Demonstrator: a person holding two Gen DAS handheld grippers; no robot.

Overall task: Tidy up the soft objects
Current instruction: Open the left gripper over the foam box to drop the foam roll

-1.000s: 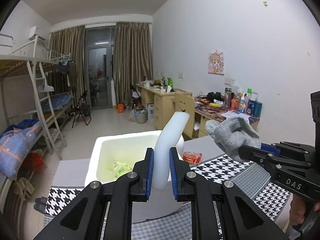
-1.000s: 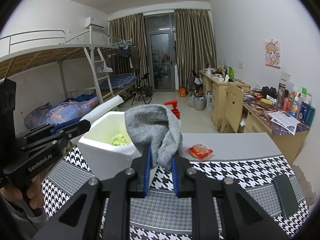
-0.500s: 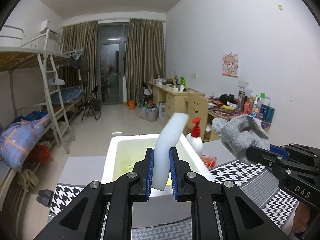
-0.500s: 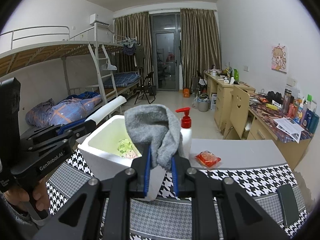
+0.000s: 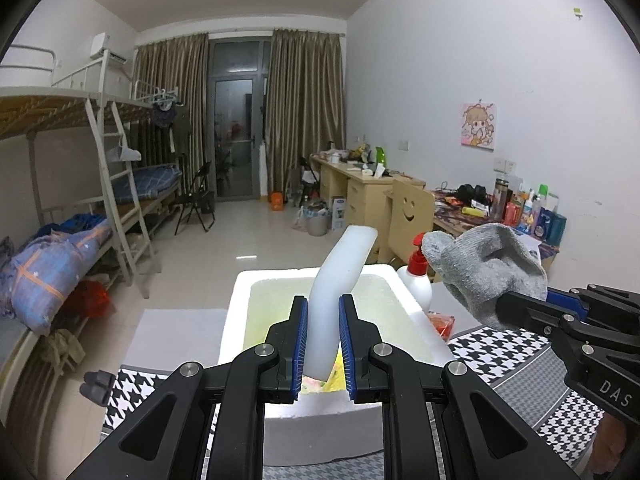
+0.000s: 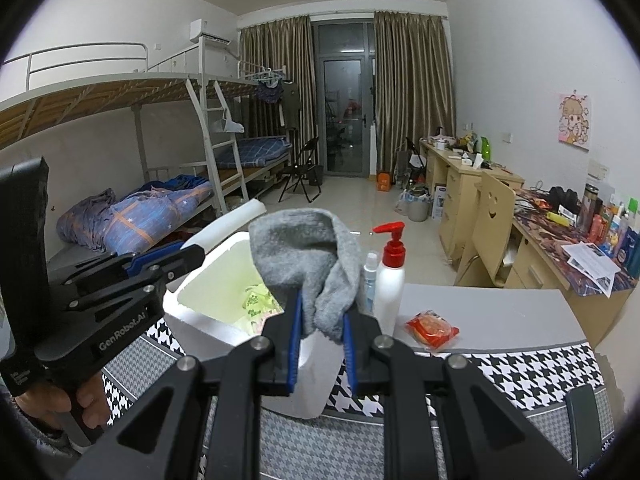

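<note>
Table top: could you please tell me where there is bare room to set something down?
Plain grey table right of the red packet is bare, as is the houndstooth cloth up to the dark phone. It is crowded around the foam box, the two bottles and the packet.

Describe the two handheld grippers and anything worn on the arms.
Both the left gripper and right gripper are black linkage frames with silver pivot bolts and ribbed blue pads. White lettering marks their sides: "GenRobot.AI" on the left, "DAS" on the right. A grey sleeve cuff shows.
</note>
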